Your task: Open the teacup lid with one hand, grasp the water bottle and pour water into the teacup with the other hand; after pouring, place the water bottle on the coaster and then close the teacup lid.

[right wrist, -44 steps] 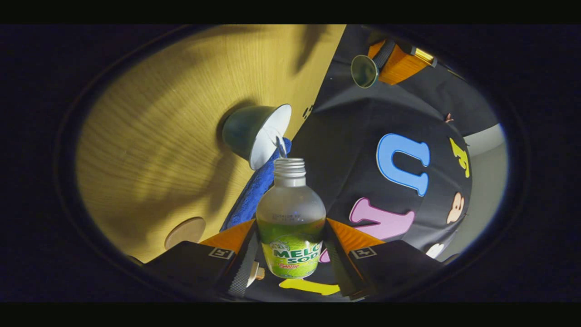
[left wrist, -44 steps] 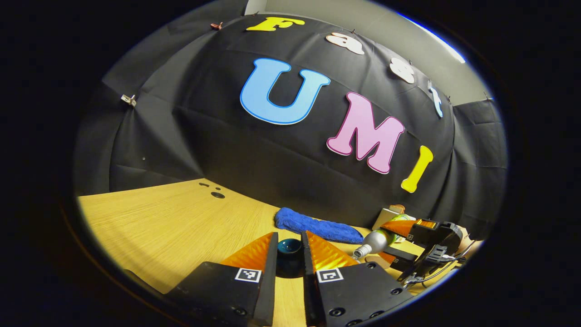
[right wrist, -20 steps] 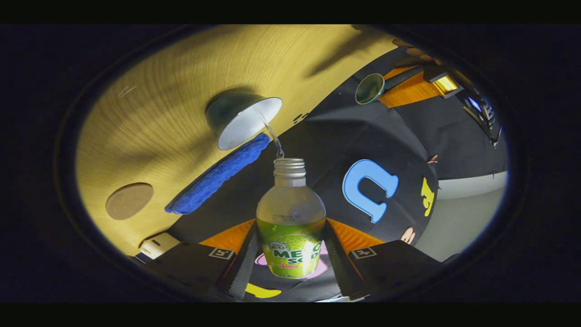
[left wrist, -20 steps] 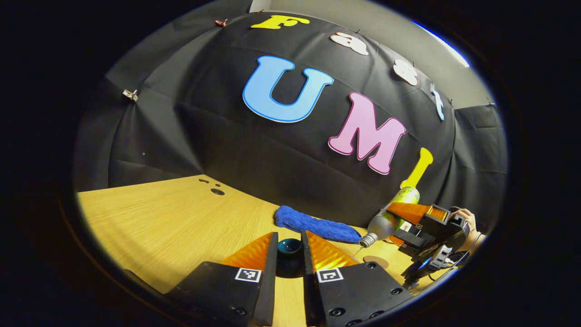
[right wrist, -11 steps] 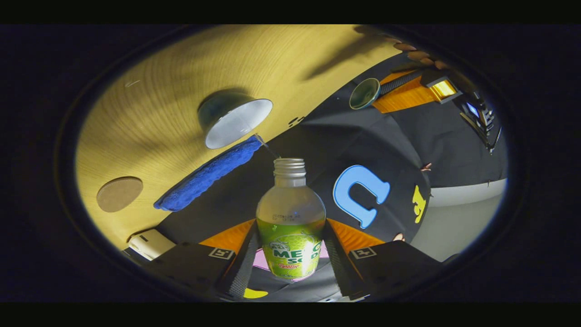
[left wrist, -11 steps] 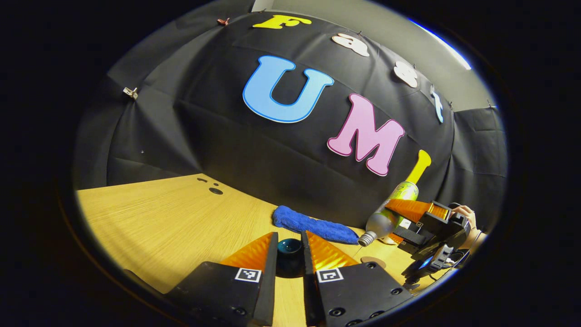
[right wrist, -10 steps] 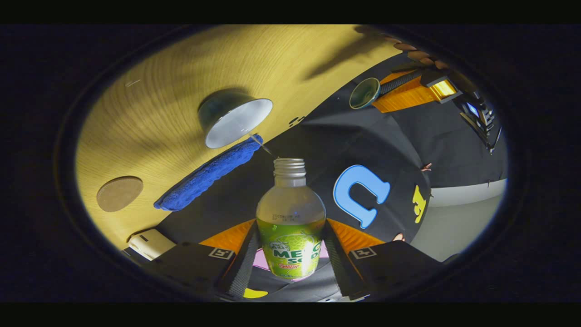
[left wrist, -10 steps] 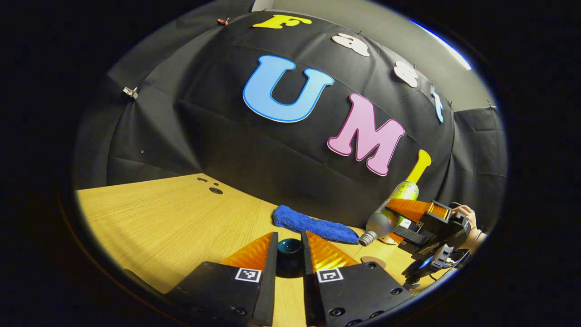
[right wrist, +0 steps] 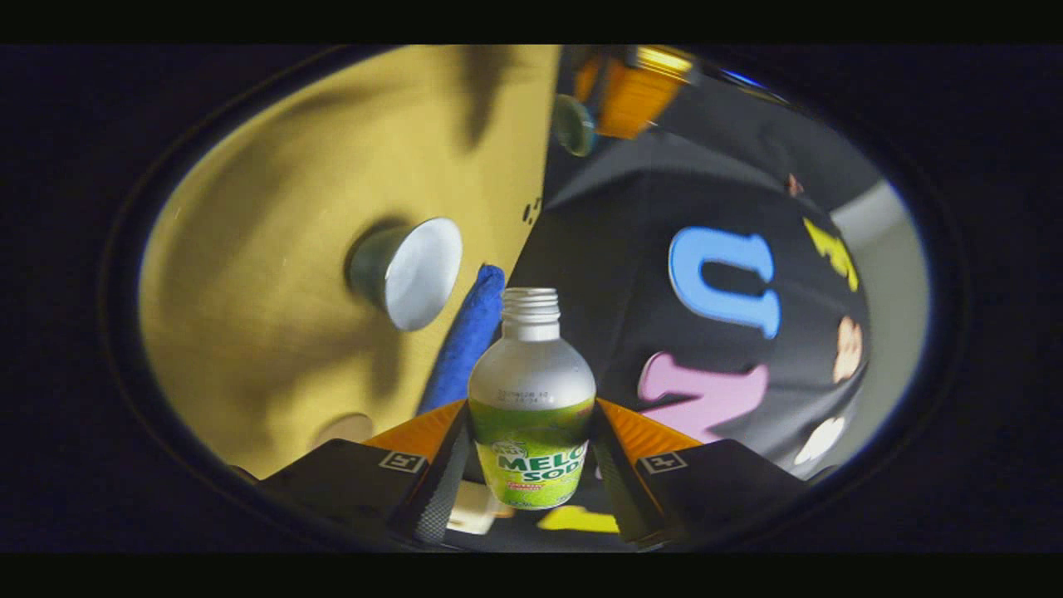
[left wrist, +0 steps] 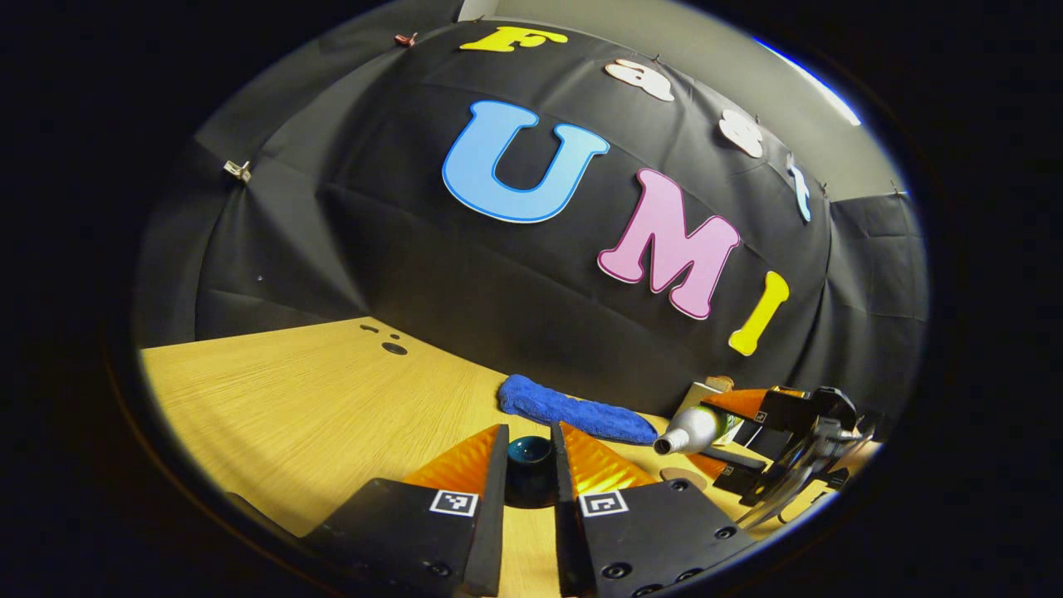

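The pour looks finished, so the step in hand is likely righting the soda bottle point(right wrist: 531, 399) and carrying it to the coaster point(left wrist: 679, 474). The right gripper point(right wrist: 531, 453) has both fingers clamped on the bottle's labelled belly; in the left gripper view the bottle lies nearly level, mouth toward 9 o'clock. Best to swing the mouth up before travelling, so no drip lands on the wooden table point(left wrist: 315, 399), then lower the base flat and centred on the coaster, which shows at 4 o'clock of the left gripper point(left wrist: 531, 465).

The left gripper is pinched on the dark teacup lid point(left wrist: 530, 453), held clear of the table; it should wait aloft until the bottle stands.

The open teacup point(right wrist: 407, 272) sits at 10 o'clock of the bottle mouth, a blue towel point(left wrist: 573, 410) just behind it against the black cloth wall point(left wrist: 415, 249).
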Available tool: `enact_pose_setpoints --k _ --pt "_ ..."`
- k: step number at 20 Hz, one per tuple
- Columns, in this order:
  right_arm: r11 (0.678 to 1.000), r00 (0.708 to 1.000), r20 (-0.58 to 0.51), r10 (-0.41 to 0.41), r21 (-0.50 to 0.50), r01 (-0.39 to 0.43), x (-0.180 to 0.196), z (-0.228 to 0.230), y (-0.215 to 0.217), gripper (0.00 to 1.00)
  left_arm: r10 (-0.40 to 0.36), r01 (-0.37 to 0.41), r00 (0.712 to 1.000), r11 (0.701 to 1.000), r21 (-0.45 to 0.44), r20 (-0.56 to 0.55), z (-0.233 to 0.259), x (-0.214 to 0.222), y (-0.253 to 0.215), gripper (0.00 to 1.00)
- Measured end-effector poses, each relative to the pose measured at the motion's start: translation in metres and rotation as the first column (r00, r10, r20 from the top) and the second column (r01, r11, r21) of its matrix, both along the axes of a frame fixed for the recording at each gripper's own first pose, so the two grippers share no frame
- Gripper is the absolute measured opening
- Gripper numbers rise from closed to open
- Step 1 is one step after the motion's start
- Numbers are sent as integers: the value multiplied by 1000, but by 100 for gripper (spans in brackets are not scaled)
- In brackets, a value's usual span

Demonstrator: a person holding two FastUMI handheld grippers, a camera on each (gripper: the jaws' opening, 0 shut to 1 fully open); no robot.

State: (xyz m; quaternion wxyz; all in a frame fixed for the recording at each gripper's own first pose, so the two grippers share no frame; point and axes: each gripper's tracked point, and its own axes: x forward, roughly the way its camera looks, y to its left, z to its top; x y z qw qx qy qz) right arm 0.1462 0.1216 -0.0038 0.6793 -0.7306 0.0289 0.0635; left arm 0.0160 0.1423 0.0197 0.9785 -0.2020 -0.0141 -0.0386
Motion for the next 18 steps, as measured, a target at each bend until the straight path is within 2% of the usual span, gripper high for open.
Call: enact_pose_setpoints --k 1,2,3,5,8,9,10,12,16,18 --pt "991 999 -35 -18 131 22 -1 -8 0 78 -3 3 1000 1000 6 1 -1 2 -1 30" --pt "963 997 -71 -22 265 40 -3 -13 4 78 -3 3 1000 1000 13 2 0 2 -2 30" --pt "918 994 -110 -15 393 57 -6 -17 10 78 -4 4 1000 1000 22 4 2 1 -4 30" --pt "780 982 -187 35 619 90 -18 -20 22 78 -5 4 1000 999 38 10 6 -2 -9 30" --pt "503 964 -229 136 854 132 -29 -5 32 78 -8 8 1000 998 55 13 10 -4 -16 30" --pt "424 966 -212 150 896 131 -30 4 29 77 -7 7 1000 998 62 11 10 -4 -18 30" --pt "359 968 -191 162 925 122 -32 13 24 78 -6 5 1000 997 71 11 11 -3 -19 30" --pt "264 974 -155 165 959 107 -37 25 13 77 -2 1 1000 996 91 13 14 -5 -24 30" --pt "113 982 -116 152 989 100 -35 31 -11 77 16 -18 1000 992 124 21 21 -7 -32 30" --pt "73 986 -116 123 991 108 -28 26 -20 77 16 -19 1000 989 143 22 22 -8 -39 30"
